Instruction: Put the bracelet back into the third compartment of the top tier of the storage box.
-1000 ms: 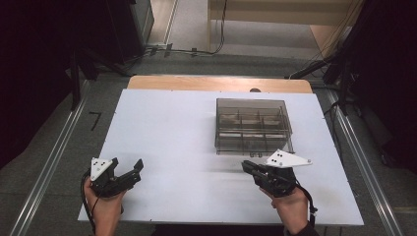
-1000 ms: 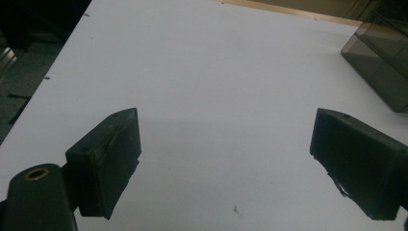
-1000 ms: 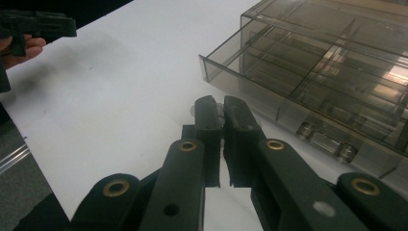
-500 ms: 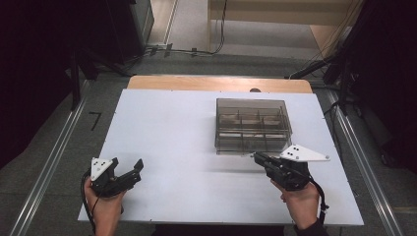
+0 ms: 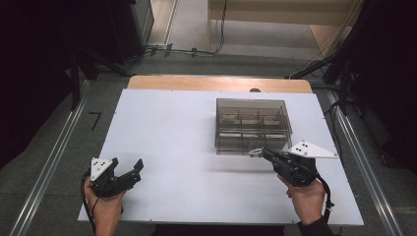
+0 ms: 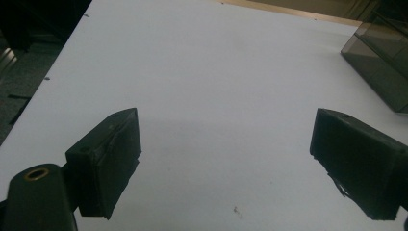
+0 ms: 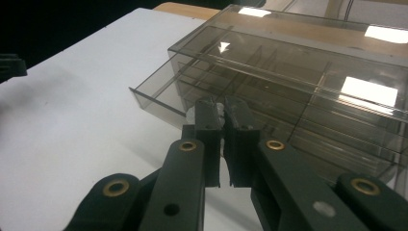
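A smoked clear drawer box [image 5: 251, 105] stands right of the table's middle. In the right gripper view one low drawer [image 7: 154, 98] juts out of the box [image 7: 312, 62]. My right gripper [image 5: 260, 152] is at the box's front, its jaws together on a small pale tab [image 7: 219, 105] at the drawer's front; the right gripper [image 7: 220, 109] covers most of that tab. My left gripper [image 5: 127, 167] rests near the table's front left corner. The left gripper [image 6: 226, 159] stands open with bare white table between its jaws.
The white table [image 5: 172, 128] has a wooden strip [image 5: 216, 82] along its far edge. Metal rails run on the floor at both sides [image 5: 49, 167]. A corner of the box [image 6: 385, 62] lies far off at the left gripper's upper right.
My right gripper has moved right and away from the person, up to the front of the box. The left gripper has stayed where it was.
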A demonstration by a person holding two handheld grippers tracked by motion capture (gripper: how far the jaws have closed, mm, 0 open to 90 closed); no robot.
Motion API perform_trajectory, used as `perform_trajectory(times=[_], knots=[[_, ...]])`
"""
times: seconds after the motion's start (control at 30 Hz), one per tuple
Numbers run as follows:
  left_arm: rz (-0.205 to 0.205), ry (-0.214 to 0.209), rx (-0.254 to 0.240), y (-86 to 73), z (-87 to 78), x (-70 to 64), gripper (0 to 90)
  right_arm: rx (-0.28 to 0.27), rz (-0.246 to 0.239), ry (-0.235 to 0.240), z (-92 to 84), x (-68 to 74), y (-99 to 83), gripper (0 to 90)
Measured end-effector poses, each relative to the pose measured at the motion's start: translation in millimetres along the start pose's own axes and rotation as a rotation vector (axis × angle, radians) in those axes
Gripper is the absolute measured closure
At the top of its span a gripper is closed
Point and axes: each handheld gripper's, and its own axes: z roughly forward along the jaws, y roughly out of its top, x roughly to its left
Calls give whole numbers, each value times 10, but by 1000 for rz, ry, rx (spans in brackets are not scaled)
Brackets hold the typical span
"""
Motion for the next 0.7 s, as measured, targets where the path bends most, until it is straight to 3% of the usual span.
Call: perform_trajectory(times=[0.7], knots=[[0, 1, 0, 1, -1, 0, 107, -44, 37, -53, -66, -194, 10, 835]])
